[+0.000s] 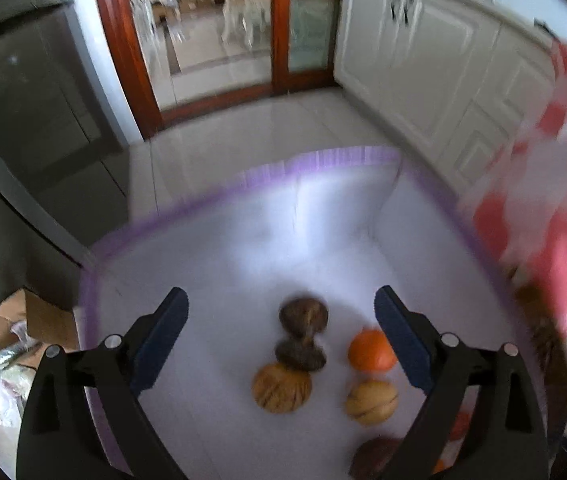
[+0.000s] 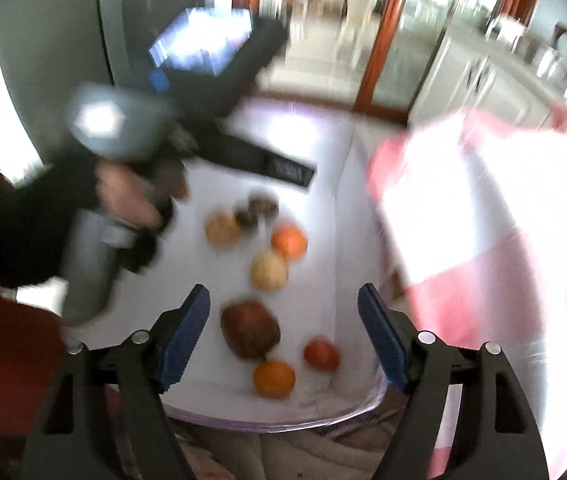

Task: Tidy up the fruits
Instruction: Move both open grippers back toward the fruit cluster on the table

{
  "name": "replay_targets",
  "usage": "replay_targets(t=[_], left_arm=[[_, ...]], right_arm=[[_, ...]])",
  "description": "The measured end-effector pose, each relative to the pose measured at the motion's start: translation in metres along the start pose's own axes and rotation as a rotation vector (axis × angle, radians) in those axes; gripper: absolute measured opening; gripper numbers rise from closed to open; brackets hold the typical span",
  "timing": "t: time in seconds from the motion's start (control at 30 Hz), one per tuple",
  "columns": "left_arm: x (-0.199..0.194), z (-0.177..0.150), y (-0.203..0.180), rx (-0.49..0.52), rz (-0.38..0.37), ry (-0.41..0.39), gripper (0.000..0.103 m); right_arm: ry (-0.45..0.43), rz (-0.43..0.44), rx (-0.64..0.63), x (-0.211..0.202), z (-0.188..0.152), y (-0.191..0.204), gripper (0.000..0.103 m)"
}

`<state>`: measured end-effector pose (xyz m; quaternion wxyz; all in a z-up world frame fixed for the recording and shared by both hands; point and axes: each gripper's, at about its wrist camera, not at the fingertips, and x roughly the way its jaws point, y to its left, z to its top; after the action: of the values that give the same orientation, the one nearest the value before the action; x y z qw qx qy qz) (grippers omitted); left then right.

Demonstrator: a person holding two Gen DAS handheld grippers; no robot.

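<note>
White tray (image 1: 211,240), fruits (image 2: 269,270) loose, both tongs wide, holding nothing.
We'd pick one fruit nr tray centre, approach slow, close gently.

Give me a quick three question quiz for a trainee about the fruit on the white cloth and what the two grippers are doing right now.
1. True or false: the left gripper is clamped on a fruit.
2. In the left wrist view, which fruit lies nearest the right-hand blue finger: A the bright orange one, B the upper dark brown one, C the tan striped one?
3. Fill in: the white cloth has a ___ coloured border.

Key
1. False; its fingers stand apart with nothing between them, and so do those of the right gripper.
2. A.
3. Purple.
</note>
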<state>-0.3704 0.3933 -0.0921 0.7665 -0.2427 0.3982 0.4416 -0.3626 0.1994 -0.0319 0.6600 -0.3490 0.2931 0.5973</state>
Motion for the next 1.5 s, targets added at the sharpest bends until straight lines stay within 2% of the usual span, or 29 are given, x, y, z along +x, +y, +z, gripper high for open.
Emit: replay_targets(t=[0.13, 0.2, 0.23, 0.27, 0.37, 0.47, 0.6, 0.67, 0.73, 0.83, 0.97, 1.1, 1.23, 1.37, 1.5], left_arm=[[-0.056, 0.026, -0.012, -0.031, -0.025, -0.205, 0.098], [-0.085, 0.034, -0.029, -0.022, -0.07, -0.302, 0.101], [-0.103, 0.037, -0.043, -0.005, -0.098, -0.363, 0.101], [-0.12, 0.039, -0.058, 0.021, -0.131, -0.418, 0.101], [-0.16, 0.045, -0.111, 0.128, -0.243, -0.514, 0.101], [-0.185, 0.045, -0.167, 0.21, -0.34, -0.546, 0.101], [-0.209, 0.049, -0.255, 0.319, -0.498, -0.511, 0.101], [-0.215, 0.049, -0.297, 0.365, -0.551, -0.5, 0.101], [-0.213, 0.049, -0.343, 0.416, -0.574, -0.488, 0.101], [-0.196, 0.044, -0.418, 0.498, -0.564, -0.441, 0.101], [-0.175, 0.038, -0.498, 0.511, -0.568, -0.375, 0.101], [-0.159, 0.037, -0.543, 0.452, -0.599, -0.339, 0.101], [-0.14, 0.046, -0.577, 0.329, -0.636, -0.285, 0.101], [-0.115, 0.059, -0.589, 0.232, -0.656, -0.227, 0.101], [-0.096, 0.067, -0.58, 0.19, -0.691, -0.184, 0.101]], right_arm=[[-0.286, -0.005, 0.115, -0.082, 0.012, -0.026, 0.087], [-0.389, -0.054, 0.18, -0.116, 0.009, -0.045, 0.087], [-0.447, -0.105, 0.219, -0.138, 0.004, -0.059, 0.087], [-0.474, -0.144, 0.236, -0.149, -0.001, -0.067, 0.087], [-0.546, -0.307, 0.294, -0.19, -0.024, -0.103, 0.087], [-0.585, -0.405, 0.384, -0.215, -0.051, -0.144, 0.087], [-0.605, -0.509, 0.51, -0.235, -0.087, -0.204, 0.087], [-0.613, -0.546, 0.595, -0.244, -0.107, -0.239, 0.087], [-0.618, -0.594, 0.663, -0.253, -0.129, -0.264, 0.087], [-0.623, -0.651, 0.765, -0.26, -0.167, -0.298, 0.087], [-0.651, -0.658, 0.913, -0.261, -0.209, -0.322, 0.087], [-0.625, -0.655, 1.012, -0.254, -0.231, -0.335, 0.087], [-0.621, -0.661, 1.066, -0.251, -0.239, -0.339, 0.087], [-0.573, -0.678, 1.074, -0.241, -0.24, -0.341, 0.087], [-0.55, -0.651, 1.115, -0.233, -0.245, -0.346, 0.087]])
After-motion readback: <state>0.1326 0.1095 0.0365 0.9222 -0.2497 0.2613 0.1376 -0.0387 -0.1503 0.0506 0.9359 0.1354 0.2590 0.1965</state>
